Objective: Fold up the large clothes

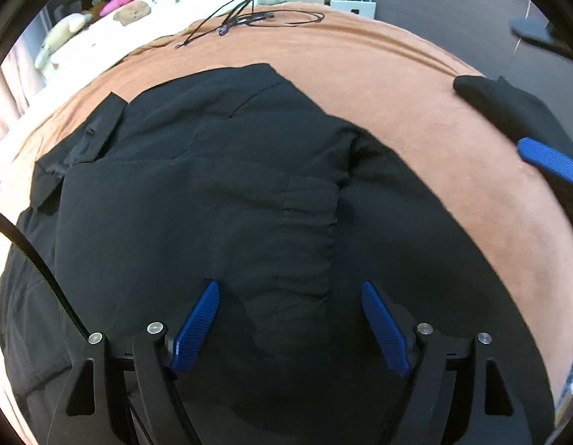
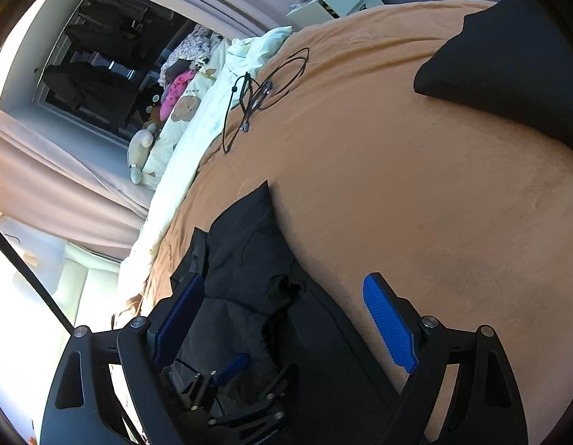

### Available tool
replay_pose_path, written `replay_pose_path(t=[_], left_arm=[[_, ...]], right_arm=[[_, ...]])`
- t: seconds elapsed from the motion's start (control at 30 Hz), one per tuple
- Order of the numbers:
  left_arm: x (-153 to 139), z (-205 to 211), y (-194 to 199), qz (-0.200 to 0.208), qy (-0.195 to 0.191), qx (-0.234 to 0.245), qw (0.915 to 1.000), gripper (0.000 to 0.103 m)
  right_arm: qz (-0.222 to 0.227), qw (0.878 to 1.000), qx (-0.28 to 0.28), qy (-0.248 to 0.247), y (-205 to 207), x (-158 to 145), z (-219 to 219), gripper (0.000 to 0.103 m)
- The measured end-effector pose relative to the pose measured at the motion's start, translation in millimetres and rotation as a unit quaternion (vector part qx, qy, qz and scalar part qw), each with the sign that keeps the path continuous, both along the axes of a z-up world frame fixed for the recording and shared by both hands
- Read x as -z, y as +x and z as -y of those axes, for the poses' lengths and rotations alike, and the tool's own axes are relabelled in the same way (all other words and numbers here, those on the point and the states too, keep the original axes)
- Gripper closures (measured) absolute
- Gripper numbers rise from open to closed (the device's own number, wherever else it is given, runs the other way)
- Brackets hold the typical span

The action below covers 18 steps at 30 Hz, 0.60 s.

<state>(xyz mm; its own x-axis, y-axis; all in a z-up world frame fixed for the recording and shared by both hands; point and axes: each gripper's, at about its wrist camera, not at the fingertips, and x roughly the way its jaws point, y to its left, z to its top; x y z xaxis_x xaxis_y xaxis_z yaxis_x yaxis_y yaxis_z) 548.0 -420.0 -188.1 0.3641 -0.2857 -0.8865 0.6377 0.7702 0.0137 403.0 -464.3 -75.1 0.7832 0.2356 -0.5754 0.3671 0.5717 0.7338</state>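
A large black garment (image 1: 197,193) lies spread on the orange-brown blanket (image 1: 416,111) of a bed, with a pocket flap at its left and a gathered seam down its middle. My left gripper (image 1: 289,289) hangs open just above the garment's near part, and its blue pads grip nothing. In the right wrist view my right gripper (image 2: 282,285) is open over the garment's right edge (image 2: 249,244), one finger above cloth and the other above bare blanket. At the far right of the left wrist view only one blue pad (image 1: 548,161) of the right gripper shows.
A second dark folded cloth (image 2: 490,63) lies near the blanket's far right edge. A tangled black cable (image 2: 256,92) rests on the blanket beyond the garment. A white quilt with plush toys (image 1: 101,29) borders the left side. A white box (image 1: 351,7) stands past the bed.
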Motion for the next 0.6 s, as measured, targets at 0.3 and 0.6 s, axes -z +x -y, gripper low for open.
replay_pose_path(t=[0.3, 0.6], left_arm=[[-38, -29, 6, 0.014, -0.017, -0.02, 0.9996, 0.079], [-108, -104, 23, 0.055, -0.049, -0.083, 0.9938, 0.081]], right_arm=[[0.008, 1.0, -0.019, 0.014, 1, 9, 1, 0.016], [0.014, 0.999, -0.025, 0.038, 7, 18, -3, 0.016]])
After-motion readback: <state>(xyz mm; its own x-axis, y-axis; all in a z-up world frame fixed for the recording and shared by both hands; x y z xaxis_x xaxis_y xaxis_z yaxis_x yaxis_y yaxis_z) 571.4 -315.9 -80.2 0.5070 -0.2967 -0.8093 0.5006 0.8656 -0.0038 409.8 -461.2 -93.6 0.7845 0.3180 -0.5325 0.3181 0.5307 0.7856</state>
